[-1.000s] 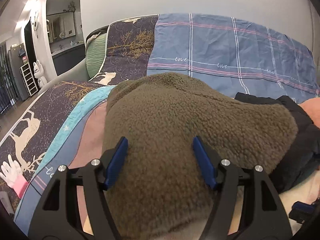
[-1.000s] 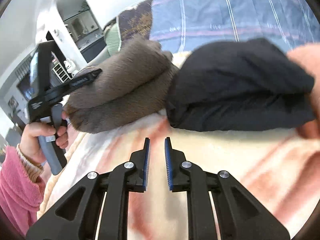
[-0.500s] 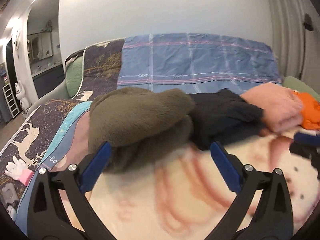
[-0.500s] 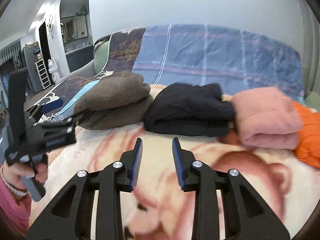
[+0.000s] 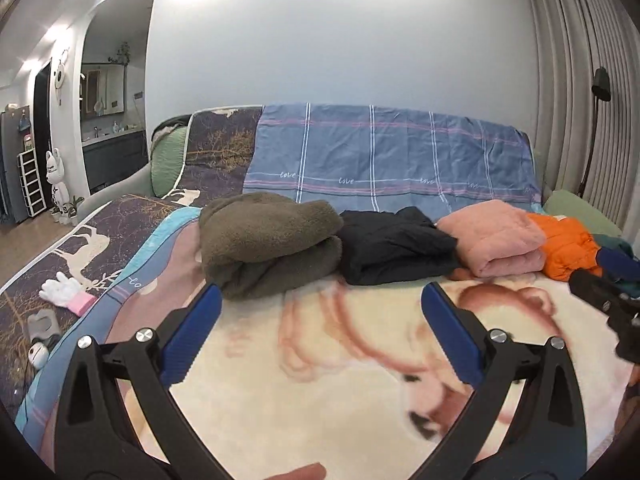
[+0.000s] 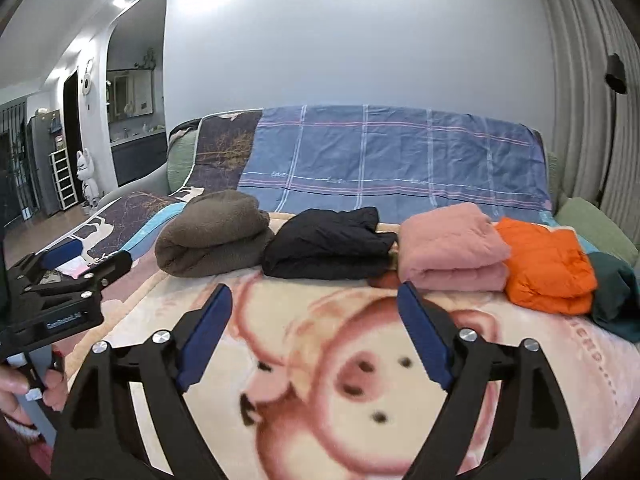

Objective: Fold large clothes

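A row of folded clothes lies along the back of the bed: an olive fleece (image 5: 268,244) (image 6: 214,238), a black garment (image 5: 394,248) (image 6: 328,248), a pink one (image 5: 500,242) (image 6: 452,252), an orange puffer (image 5: 568,246) (image 6: 548,266) and a dark teal piece (image 6: 616,296). My left gripper (image 5: 320,300) is open and empty, held above the cartoon blanket (image 5: 320,380) in front of the fleece. My right gripper (image 6: 314,294) is open and empty, in front of the black garment. The left gripper also shows at the left edge of the right wrist view (image 6: 76,268).
A blue plaid sheet (image 5: 380,164) covers the sofa back behind the clothes. A dark deer-print cover (image 5: 80,248) lies to the left with a white-and-pink glove (image 5: 66,292) on it. A floor lamp (image 5: 600,92) stands by the curtains at right.
Both grippers have pulled back from the clothes and risen. The left gripper let go of the olive fleece, which now rests folded. The right gripper's jaws have opened wide.
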`<action>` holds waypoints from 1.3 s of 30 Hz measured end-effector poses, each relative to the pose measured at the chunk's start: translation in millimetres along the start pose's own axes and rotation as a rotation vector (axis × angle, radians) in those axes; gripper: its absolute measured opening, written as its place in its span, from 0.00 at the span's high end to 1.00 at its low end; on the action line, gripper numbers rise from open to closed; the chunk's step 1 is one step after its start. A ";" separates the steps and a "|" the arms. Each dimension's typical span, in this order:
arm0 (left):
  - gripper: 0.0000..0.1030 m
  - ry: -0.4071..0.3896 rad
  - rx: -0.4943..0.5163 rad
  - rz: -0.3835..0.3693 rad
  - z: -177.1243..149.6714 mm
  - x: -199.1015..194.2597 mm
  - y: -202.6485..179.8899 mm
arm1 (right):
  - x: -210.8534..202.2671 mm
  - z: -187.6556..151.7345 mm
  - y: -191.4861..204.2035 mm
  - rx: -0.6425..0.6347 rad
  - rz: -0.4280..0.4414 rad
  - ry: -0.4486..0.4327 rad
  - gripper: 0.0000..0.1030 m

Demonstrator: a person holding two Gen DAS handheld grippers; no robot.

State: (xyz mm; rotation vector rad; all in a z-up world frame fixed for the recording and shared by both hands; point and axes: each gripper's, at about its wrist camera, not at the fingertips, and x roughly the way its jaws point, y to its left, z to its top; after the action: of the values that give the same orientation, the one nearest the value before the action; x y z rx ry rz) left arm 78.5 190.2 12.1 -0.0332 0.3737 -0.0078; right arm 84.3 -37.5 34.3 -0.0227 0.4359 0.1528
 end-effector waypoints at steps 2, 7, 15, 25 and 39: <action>0.02 -0.019 0.004 0.009 -2.2 -17.2 -10.8 | -13.3 -4.6 -4.7 0.012 -0.011 -0.012 0.09; 0.02 -0.045 0.045 -0.027 -4.8 -49.7 -40.5 | -48.9 -15.1 -19.7 0.042 -0.054 -0.062 0.01; 0.02 -0.074 0.098 -0.038 -17.8 -84.1 -83.6 | -87.2 -32.8 -46.0 0.064 -0.132 -0.098 0.01; 0.02 -0.053 0.086 -0.091 -42.5 -105.2 -120.5 | -118.9 -67.3 -82.2 0.085 -0.207 -0.104 0.01; 0.02 -0.001 0.105 -0.092 -73.0 -115.1 -165.4 | -136.0 -109.7 -116.3 0.123 -0.209 -0.070 0.01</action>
State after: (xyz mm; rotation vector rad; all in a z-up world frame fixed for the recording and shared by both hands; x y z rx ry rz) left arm -55.6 24.2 -8.2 0.0538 0.3699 -0.1183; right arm -65.7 -177.9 -9.0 0.0578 0.3695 -0.0783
